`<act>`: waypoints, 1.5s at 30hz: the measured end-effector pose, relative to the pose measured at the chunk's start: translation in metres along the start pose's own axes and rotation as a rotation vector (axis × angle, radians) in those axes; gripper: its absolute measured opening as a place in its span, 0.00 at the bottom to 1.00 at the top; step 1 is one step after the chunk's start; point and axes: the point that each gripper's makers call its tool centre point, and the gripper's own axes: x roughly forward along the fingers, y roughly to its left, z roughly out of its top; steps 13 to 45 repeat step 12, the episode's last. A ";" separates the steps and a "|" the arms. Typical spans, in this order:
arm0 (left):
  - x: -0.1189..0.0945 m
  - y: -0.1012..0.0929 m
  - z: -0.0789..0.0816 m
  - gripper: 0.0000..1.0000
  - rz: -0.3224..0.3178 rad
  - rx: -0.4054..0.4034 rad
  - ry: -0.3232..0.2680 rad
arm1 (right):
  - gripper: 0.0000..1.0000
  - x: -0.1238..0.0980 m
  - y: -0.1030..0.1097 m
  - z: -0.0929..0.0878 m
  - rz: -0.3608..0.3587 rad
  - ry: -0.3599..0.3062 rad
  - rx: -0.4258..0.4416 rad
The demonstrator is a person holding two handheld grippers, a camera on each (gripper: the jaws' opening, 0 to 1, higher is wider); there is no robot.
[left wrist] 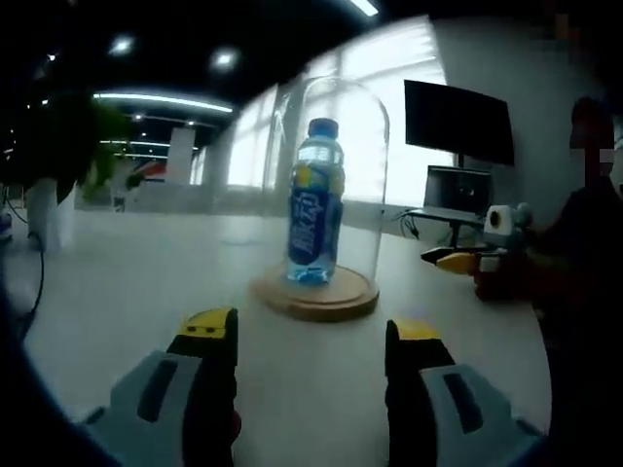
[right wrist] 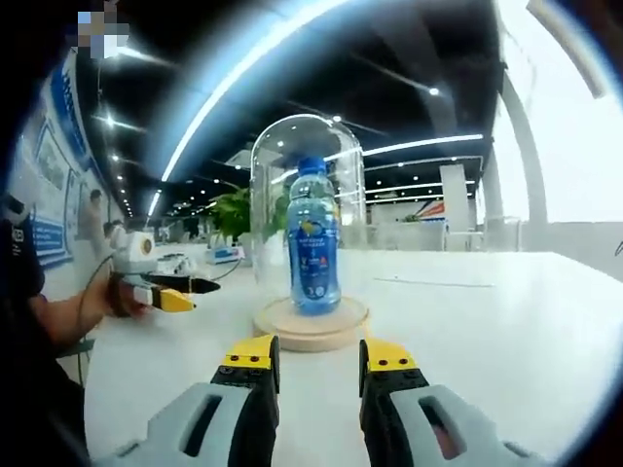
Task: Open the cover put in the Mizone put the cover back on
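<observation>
I judge the task finished or nearly so: the Mizone bottle stands upright on the round wooden base, and the clear glass dome cover sits over it, down on the base. My left gripper hangs short of the base with its jaws apart and empty; my right gripper does likewise. Next, I would only check the dome's seating and back both hands away. The left gripper view shows a dark monitor behind the white table; the right gripper view shows a potted plant.
</observation>
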 end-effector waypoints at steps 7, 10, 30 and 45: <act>0.000 0.000 -0.001 0.52 -0.002 0.000 0.003 | 0.26 0.000 0.000 -0.001 0.000 0.004 -0.003; 0.001 0.001 -0.002 0.52 0.000 0.003 0.008 | 0.26 0.001 0.001 -0.002 0.005 0.009 -0.005; 0.001 0.000 -0.002 0.52 -0.003 0.002 0.009 | 0.26 0.001 0.001 -0.003 0.005 0.012 -0.010; 0.001 0.000 -0.002 0.52 -0.003 0.002 0.009 | 0.26 0.001 0.001 -0.003 0.005 0.012 -0.010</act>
